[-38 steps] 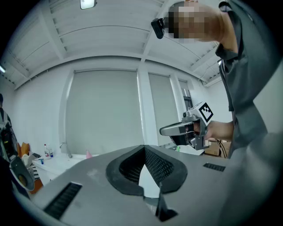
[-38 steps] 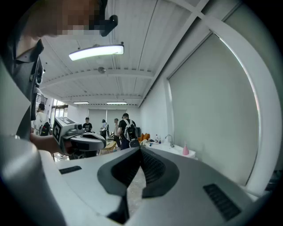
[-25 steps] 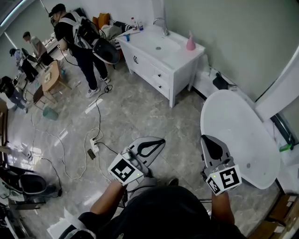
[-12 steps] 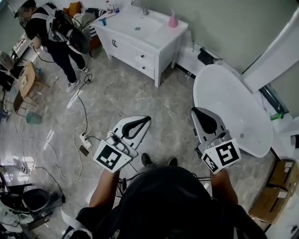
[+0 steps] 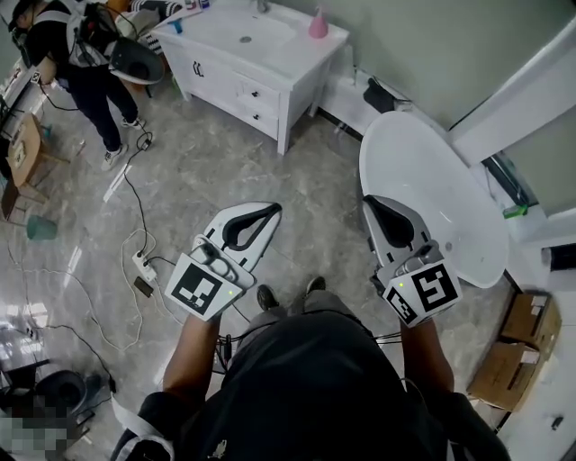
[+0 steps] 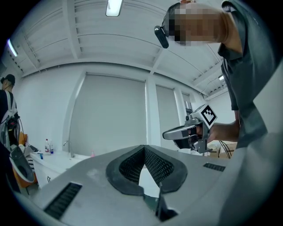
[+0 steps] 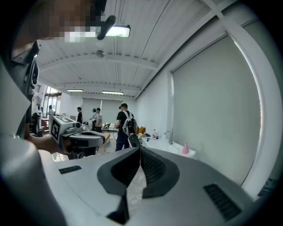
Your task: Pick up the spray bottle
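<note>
Left tongs [image 5: 273,208], right tongs [image 5: 370,204] clenched, empty. You veer toward tub [image 5: 423,189]; bottle [image 5: 318,24] on bench [image 5: 297,54] now far ahead-left. Approach unfinished.

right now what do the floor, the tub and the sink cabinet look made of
Floor: grey veined stone or stone-look tile, polished; it mirrors light. Tub: smooth, glossy white, perhaps acrylic or ceramic. Cabinet: probably white painted wood or board, judging by its even satin colour.

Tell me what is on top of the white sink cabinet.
A pink bottle, a faucet by the basin, and small bottles at the far end, which the head view partly cuts off.
</note>
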Available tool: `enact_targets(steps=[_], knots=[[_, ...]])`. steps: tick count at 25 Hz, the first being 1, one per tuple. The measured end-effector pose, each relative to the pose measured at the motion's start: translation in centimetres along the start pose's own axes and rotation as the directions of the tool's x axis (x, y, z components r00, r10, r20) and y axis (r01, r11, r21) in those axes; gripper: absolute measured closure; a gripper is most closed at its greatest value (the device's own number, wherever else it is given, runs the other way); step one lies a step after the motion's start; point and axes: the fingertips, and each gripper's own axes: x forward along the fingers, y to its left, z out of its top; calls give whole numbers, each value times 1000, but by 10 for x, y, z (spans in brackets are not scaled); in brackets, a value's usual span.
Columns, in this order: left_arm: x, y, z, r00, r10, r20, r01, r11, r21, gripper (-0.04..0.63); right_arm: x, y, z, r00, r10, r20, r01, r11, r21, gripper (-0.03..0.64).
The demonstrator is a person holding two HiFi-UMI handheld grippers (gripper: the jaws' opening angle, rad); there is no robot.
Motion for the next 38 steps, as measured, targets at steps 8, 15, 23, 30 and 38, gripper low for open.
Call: enact_targets(steps=[8,15,23,30,38], knots=[[51,-1,1,999,18,-50,-16,999,42,592,8,-56,-9,999,28,26,-30,998,47,606],[98,-13,0,996,40,-81,-34,996,78,591,2,-104,-17,996,62,57,-65,996,59,606],[126,-29,0,992,49,-113,-38,995,94,591,-6,-138,-19,993,82,87,-88,994,72,606],[129,-15,-9,990,33,-135,-24,997,68,592,7,-140,-28,996,74,52,-79,993,91,606],[132,17,-12,990,-45,-134,53,997,59,592,32,-141,-25,999,-8,41,3,993,114,606]])
